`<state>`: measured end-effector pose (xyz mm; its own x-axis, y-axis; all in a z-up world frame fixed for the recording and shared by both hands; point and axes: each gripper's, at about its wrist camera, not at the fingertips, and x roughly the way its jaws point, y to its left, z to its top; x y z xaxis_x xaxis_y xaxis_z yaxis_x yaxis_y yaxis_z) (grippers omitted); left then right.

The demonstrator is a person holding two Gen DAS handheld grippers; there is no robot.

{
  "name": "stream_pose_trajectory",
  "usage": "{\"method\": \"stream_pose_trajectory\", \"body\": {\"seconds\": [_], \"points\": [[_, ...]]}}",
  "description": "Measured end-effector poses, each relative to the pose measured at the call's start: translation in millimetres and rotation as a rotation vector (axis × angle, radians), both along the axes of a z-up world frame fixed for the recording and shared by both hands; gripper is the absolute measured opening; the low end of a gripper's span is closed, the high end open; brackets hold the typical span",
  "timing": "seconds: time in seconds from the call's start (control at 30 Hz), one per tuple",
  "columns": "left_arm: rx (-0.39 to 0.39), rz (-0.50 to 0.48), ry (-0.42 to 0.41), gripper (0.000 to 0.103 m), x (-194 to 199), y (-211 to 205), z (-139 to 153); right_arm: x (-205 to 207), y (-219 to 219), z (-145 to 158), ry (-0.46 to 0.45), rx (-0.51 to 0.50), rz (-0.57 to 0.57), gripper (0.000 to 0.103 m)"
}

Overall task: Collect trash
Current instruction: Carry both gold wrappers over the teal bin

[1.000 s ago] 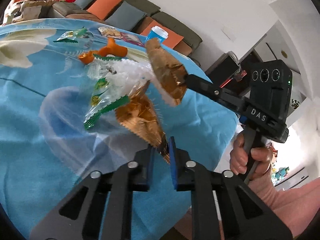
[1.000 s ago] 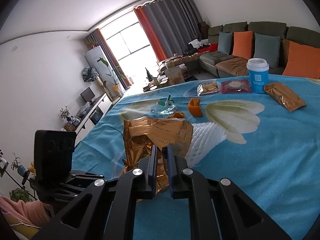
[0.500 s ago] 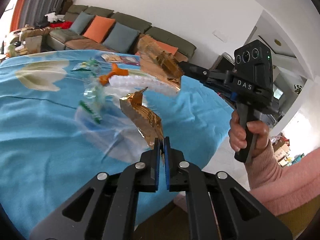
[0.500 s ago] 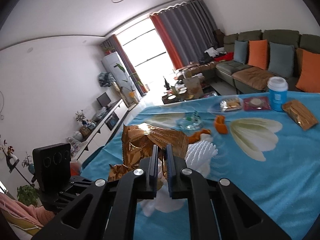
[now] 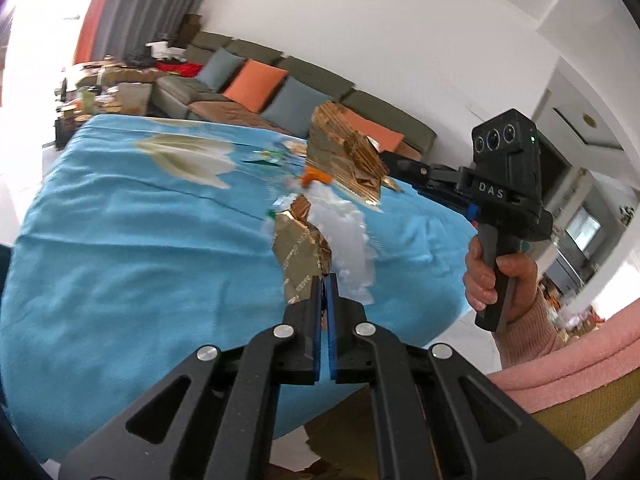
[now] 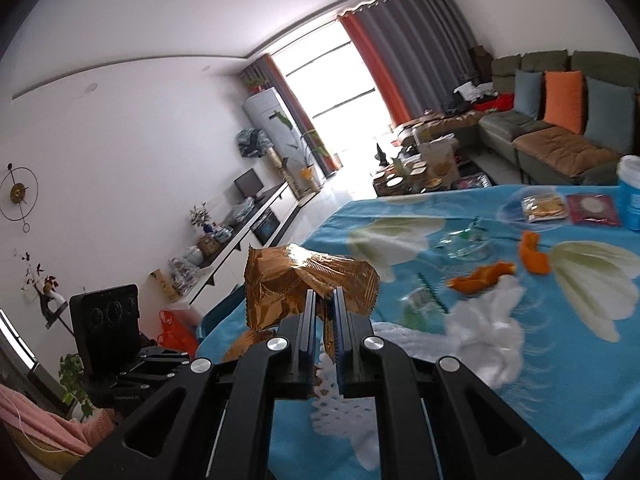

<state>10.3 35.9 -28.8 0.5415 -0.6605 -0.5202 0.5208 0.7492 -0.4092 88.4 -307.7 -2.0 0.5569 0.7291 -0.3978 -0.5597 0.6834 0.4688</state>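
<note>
Carrying step: left gripper is clamping a gold wrapper at twelve o'clock; right gripper is pinching another wrapper, both above the table. Next probably needing a bin, none visible.

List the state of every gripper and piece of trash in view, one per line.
left gripper: shut on a gold wrapper, lifted off the cloth
small gold wrapper: pinched, hanging in air
right gripper: shut on a crumpled gold bag
crumpled gold bag: held up, creased
white foam netting: lying loose on the blue tablecloth
orange peels: lying on cloth
blue cup: upright, lidded
</note>
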Motion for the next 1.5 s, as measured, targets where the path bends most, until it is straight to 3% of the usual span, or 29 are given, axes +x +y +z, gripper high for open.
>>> {"method": "stream_pose_trajectory", "body": {"seconds": [0.6,0.97,1.07,1.5], "points": [[0.042,0.252,-0.050,0.002,-28,92,22,37,91,-31,0.087,-0.041,0.155,0.007],[0.066,0.346,-0.060,0.002,-41,122,26,50,117,-53,0.143,-0.087,0.181,0.007],[0.040,0.378,-0.043,0.002,-41,135,23,48,122,-57,0.147,-0.094,0.187,0.007],[0.030,0.491,-0.077,0.002,-55,169,35,46,118,-30,0.100,-0.057,0.181,0.006]]}}
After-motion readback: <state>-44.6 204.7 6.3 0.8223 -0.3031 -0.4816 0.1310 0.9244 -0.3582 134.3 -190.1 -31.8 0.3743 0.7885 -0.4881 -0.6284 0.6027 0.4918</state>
